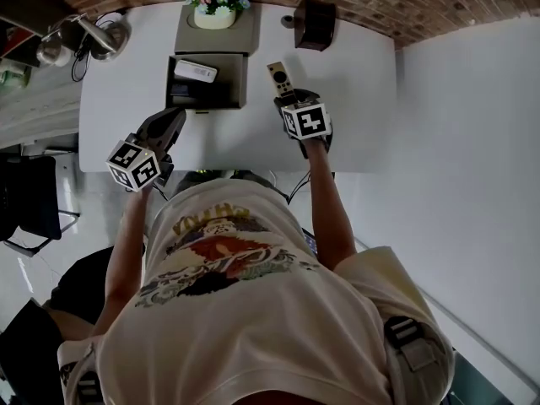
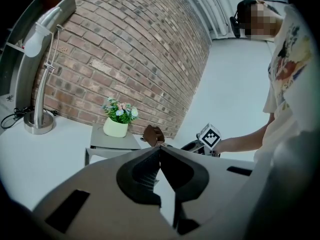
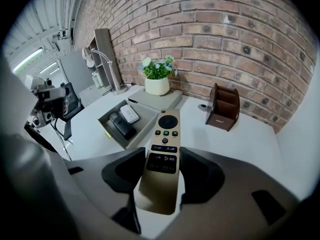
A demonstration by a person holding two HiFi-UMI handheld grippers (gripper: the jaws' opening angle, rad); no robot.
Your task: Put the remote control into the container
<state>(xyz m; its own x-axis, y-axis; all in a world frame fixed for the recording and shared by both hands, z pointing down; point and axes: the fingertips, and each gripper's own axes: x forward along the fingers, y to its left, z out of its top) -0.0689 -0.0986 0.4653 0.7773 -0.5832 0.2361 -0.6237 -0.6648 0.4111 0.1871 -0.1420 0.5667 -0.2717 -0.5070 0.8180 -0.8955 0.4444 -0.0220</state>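
The remote control [image 3: 164, 139] is pinched by the right tool [image 3: 162, 156]; its lower half sits btw. the two jaws, which are pressed on its long edges, and the upper half with the round pad and small buttons sticks out past the tips, buttons facing up. In the head view the remote control [image 1: 279, 78] is seen in front of the right tool [image 1: 289, 101], over the white desk [image 1: 354, 99]; it is just right of the container [image 1: 237, 83], apart from it, not inside. A white device [image 3: 129, 114] and a black one [image 3: 119, 124] are already lying in the container [image 3: 142, 131]. The left tool [image 2: 160, 148] is pressed together, w/ nothing btw. the jaws; it is held at the left, near the desk's front edge, well apart from the remote control.
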